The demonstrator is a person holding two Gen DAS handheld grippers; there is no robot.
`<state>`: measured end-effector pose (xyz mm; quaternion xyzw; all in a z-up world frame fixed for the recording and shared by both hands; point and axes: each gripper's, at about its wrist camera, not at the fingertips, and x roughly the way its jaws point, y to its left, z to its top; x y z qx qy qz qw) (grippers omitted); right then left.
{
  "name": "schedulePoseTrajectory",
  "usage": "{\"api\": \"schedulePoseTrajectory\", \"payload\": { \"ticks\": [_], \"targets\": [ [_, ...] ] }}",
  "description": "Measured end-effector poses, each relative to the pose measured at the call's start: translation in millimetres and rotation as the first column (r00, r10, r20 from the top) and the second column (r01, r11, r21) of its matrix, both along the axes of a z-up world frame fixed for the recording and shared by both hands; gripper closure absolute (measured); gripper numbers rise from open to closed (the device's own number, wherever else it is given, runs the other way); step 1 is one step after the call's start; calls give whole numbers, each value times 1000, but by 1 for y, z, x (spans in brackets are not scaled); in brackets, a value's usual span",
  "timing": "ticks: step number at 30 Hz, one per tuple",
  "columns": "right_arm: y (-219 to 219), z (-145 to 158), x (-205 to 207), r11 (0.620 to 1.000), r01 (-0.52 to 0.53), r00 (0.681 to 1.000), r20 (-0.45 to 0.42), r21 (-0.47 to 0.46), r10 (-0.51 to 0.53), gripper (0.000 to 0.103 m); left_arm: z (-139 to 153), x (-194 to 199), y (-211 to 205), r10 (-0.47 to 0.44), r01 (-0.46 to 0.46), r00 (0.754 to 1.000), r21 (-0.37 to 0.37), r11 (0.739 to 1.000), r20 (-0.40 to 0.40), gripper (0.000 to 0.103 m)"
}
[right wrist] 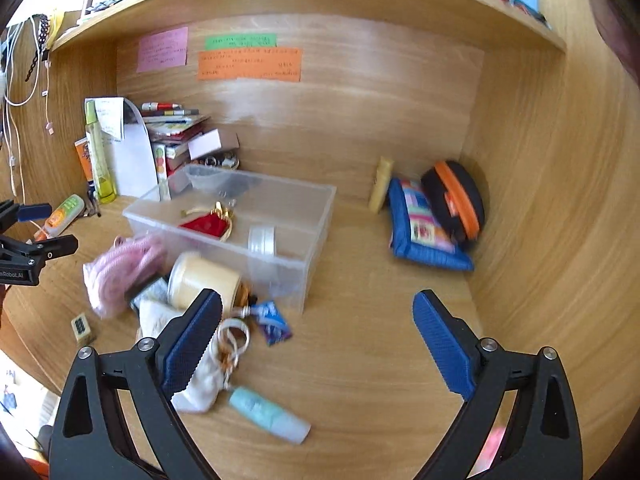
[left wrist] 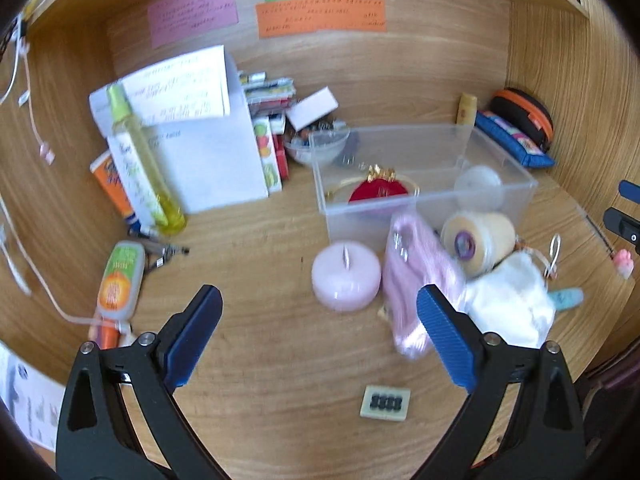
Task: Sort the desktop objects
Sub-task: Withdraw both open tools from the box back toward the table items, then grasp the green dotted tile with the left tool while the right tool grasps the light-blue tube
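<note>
A wooden counter [left wrist: 260, 360] is carrying a clear plastic bin [left wrist: 424, 200] at its centre, which is holding a red pouch [left wrist: 378, 192] and a small round jar [right wrist: 262, 240]. Crowding the bin's near wall are a white cloth [left wrist: 508, 304], a pink pouch [left wrist: 416, 276], a cream thread spool [left wrist: 478, 240] and a pink candle [left wrist: 346, 276], the candle sitting farthest left. Both the left hand-held gripper [left wrist: 320, 336] and the right hand-held gripper [right wrist: 318, 340] are hovering with jaws spread wide, gripping nothing.
</note>
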<state>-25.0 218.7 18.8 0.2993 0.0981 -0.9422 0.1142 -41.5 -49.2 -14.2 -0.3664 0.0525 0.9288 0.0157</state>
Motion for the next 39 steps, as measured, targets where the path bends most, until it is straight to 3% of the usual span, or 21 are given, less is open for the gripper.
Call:
{"api": "schedulePoseTrajectory", "payload": {
  "ticks": [4, 9, 13, 19, 28, 39],
  "targets": [
    [10, -22, 8, 999, 31, 998, 56, -31, -30, 7, -20, 9, -3, 15, -16, 999, 21, 1000, 46, 4],
    [17, -57, 11, 997, 73, 988, 140, -2, -72, 7, -46, 21, -8, 43, -50, 993, 60, 997, 109, 4],
    [17, -65, 7, 997, 75, 982, 176, -16, -71, 7, -58, 29, -4, 42, -53, 990, 85, 995, 136, 4],
    [11, -82, 4, 996, 71, 971, 231, -52, -58, 7, -72, 34, 5, 27, -38, 990, 81, 996, 137, 4],
    [12, -99, 6, 990, 96, 952, 299, -105, -61, 7, -78, 35, 11, 25, -27, 997, 25, 999, 76, 5],
    [-2, -110, 0, 990, 116, 957, 276, -83, -89, 9, -80, 36, 6, 16, -21, 998, 83, 996, 64, 28]
  ]
}}
